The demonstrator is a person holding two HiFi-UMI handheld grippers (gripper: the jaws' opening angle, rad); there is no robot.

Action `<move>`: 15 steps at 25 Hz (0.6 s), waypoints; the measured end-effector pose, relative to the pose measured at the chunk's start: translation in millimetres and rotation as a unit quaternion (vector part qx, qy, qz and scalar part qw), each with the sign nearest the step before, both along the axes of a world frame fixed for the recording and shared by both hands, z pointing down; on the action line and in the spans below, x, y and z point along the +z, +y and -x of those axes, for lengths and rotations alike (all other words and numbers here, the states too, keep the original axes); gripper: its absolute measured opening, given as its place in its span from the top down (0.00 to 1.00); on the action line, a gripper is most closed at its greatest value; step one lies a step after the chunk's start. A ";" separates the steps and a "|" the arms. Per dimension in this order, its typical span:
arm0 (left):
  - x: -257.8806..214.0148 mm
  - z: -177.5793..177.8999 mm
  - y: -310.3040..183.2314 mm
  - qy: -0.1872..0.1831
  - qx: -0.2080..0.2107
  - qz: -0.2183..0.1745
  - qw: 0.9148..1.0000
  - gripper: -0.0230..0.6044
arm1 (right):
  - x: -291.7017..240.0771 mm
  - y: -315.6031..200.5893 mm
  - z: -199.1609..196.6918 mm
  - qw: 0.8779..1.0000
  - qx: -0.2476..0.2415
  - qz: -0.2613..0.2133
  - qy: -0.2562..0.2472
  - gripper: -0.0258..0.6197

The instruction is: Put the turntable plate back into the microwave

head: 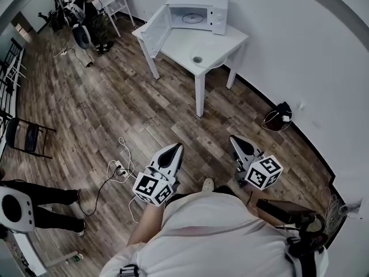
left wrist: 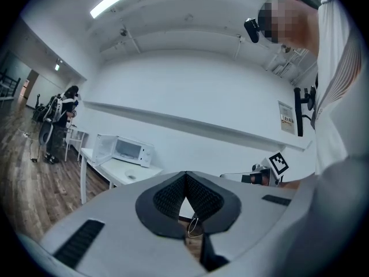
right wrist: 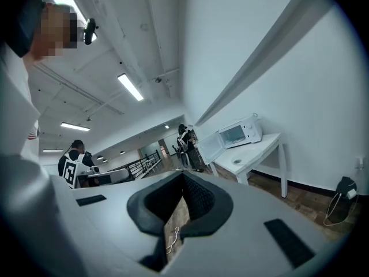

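Brown wood-grain planks of the floor (head: 115, 97) fill most of the head view, bounded at right by a smooth white wall (head: 300, 51) with a dark skirting line. At upper centre a square white table (head: 230, 42) on straight legs stands against that wall, one corner pointing down the frame. On it sits a boxy white microwave (head: 199, 13), its door swung open to the left. The turntable plate (head: 203, 55), a round clear-glass disc, lies flat on the tabletop just in front of the oven's mouth, near the table's front edge. A broad stretch of planks separates the table from both grippers at lower centre. The left gripper (head: 174, 149) and the right gripper (head: 236, 140) are each closed, ribbed black pads meeting at the tips, nothing between them. Only the head view shows the white cable (head: 118, 167) and the black bag (head: 282, 111); the right gripper view alone shows ceiling strip lights (right wrist: 130, 87).
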State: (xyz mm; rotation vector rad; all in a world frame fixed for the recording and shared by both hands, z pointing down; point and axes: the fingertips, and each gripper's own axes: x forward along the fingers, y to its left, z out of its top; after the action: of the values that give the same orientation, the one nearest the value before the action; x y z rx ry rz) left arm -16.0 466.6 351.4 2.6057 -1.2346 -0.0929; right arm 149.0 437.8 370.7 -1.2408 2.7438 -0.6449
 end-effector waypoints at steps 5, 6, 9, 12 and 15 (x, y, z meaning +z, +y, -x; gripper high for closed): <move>1.7 -14.4 -13.3 -0.004 -0.001 -0.005 1.000 0.95 | 7.0 -13.8 -12.6 1.000 -0.001 0.002 -0.004 0.95; 3.2 -16.0 -17.7 -0.004 -0.003 -0.002 1.000 0.95 | 9.2 -17.3 -14.4 1.000 -0.001 0.005 -0.006 0.95; 6.7 -17.2 -28.5 0.000 -0.009 0.004 1.000 0.95 | 15.6 -24.8 -15.6 1.000 -0.005 0.012 -0.005 0.96; 12.8 -20.5 -45.1 0.000 -0.005 0.006 1.000 0.95 | 21.0 -37.6 -18.0 1.000 -0.005 0.013 -0.003 0.95; 18.1 -25.1 -66.8 0.004 0.003 0.009 1.000 0.95 | 24.2 -54.6 -24.2 1.000 0.005 0.014 -0.002 0.96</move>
State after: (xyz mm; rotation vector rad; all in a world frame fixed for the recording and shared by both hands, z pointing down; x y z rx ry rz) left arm 9.1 399.9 369.5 2.5911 -1.2202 -0.0914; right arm 173.2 383.2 394.9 -1.2579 2.7329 -0.6867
